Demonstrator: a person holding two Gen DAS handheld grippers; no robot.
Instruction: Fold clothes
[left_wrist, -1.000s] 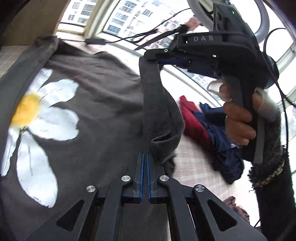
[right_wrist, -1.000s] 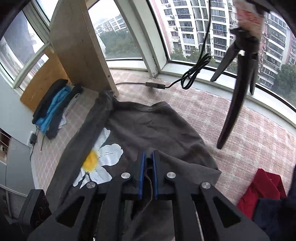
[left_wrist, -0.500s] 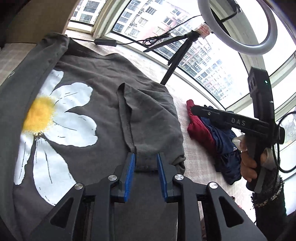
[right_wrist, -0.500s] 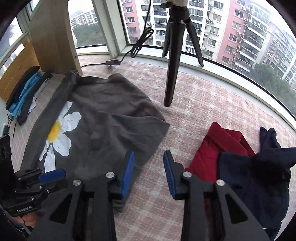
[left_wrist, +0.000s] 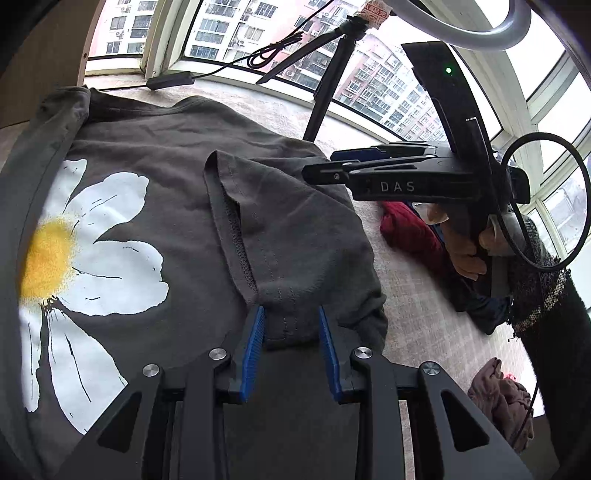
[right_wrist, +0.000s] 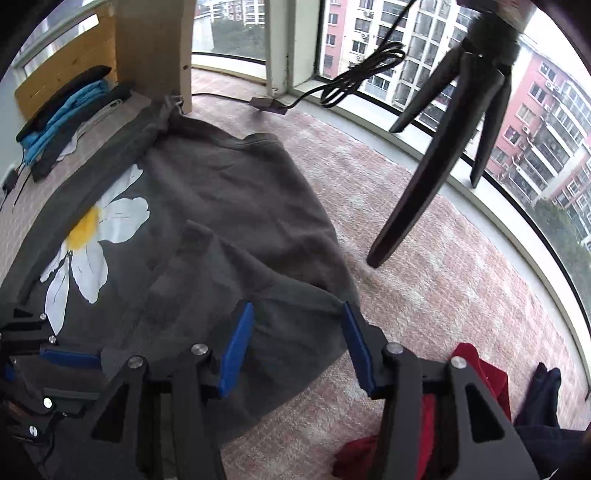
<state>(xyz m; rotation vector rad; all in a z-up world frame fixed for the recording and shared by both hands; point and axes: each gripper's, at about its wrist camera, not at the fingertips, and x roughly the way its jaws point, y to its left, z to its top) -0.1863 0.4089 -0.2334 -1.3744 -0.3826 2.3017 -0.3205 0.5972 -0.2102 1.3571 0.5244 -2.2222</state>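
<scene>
Grey cotton T-shirt (left_wrist: 177, 173) lies flat on your checked cloth (right_wrist: 424, 295), daisy print at 9 o'clock. Left tongs (left_wrist: 290, 325) have just parted, folded sleeve hem loose between. Right tongs (right_wrist: 297, 339) have just spread wider, gripping nothing.

Daylight came in through the windows (left_wrist: 369, 85) along the far side, flat and overcast, and it lit both views evenly. The sky beyond the glass was blown out to white in the left wrist view, where the ring light (left_wrist: 476, 33) blended into the glare. Shadows were soft; the tripod (right_wrist: 436, 162) cast only a faint one on the pink cloth (right_wrist: 424, 295). The left wrist view was sharp, stitching on the grey shirt (left_wrist: 295, 229) clear. The right wrist view was smeared with motion blur, the shirt's weave lost. Both views bent strongly at the edges, with black corners and curved window frames.
</scene>
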